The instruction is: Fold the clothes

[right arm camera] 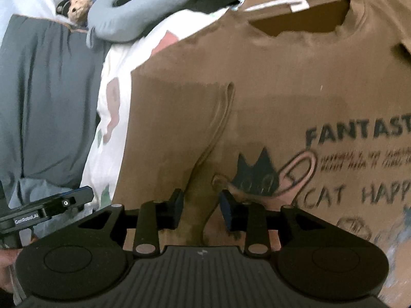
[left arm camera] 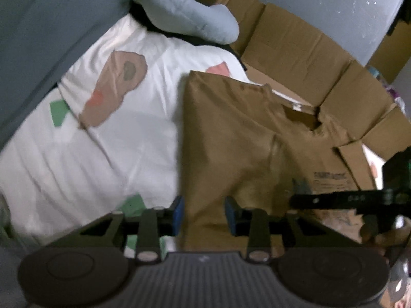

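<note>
A brown T-shirt (left arm camera: 231, 133) lies flat on the bed, its left side folded in to a straight edge. Its neck opening (right arm camera: 300, 23) faces the cardboard, and its front carries a black cat print (right arm camera: 257, 177) and dark lettering. My left gripper (left arm camera: 204, 214) hovers over the shirt's lower left part. It is open, with only flat cloth showing between the blue pads. My right gripper (right arm camera: 201, 210) is also open, above a raised crease (right arm camera: 221, 118) that runs toward its gap. No pad presses on the cloth.
White bedding (left arm camera: 123, 138) with coloured patches lies left of the shirt. A grey-blue curved cushion (left arm camera: 185, 12) and flattened cardboard (left arm camera: 308, 59) sit beyond it. A dark grey blanket (right arm camera: 46, 97) covers the far left. A small plush toy (right arm camera: 77, 6) rests at the back.
</note>
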